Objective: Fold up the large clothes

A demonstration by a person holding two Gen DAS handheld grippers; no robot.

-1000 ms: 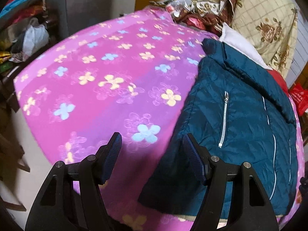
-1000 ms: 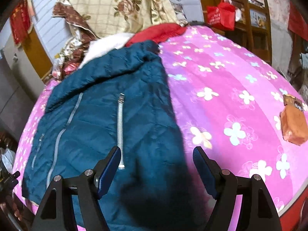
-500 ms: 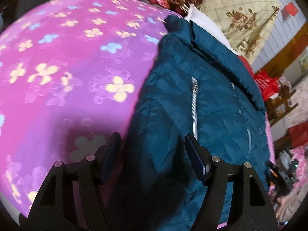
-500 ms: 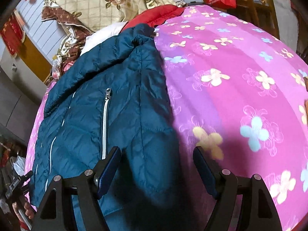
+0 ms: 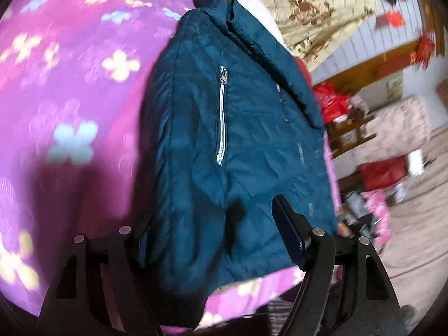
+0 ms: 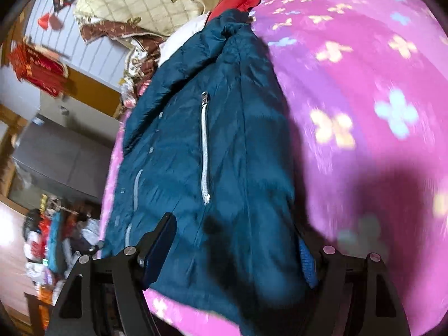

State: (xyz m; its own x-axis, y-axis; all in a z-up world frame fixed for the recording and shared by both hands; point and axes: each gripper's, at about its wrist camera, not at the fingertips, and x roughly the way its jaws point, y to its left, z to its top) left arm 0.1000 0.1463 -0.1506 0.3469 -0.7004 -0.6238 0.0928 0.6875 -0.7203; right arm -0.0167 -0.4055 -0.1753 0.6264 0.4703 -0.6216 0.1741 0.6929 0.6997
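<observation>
We see the teal jacket [image 5: 224, 145] lying flat on the pink flowered bed [image 5: 70, 84]. Our left tongs [image 5: 215, 240] are opening astride its lower edge, the pads not pressing it. Our right tongs [image 6: 238, 252] stand apart astride its other lower corner.

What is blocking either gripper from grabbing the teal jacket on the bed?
Nothing visible. The teal quilted jacket lies uncovered on the pink floral bedspread, its near hem already between the opening left gripper and the open right gripper.
</observation>
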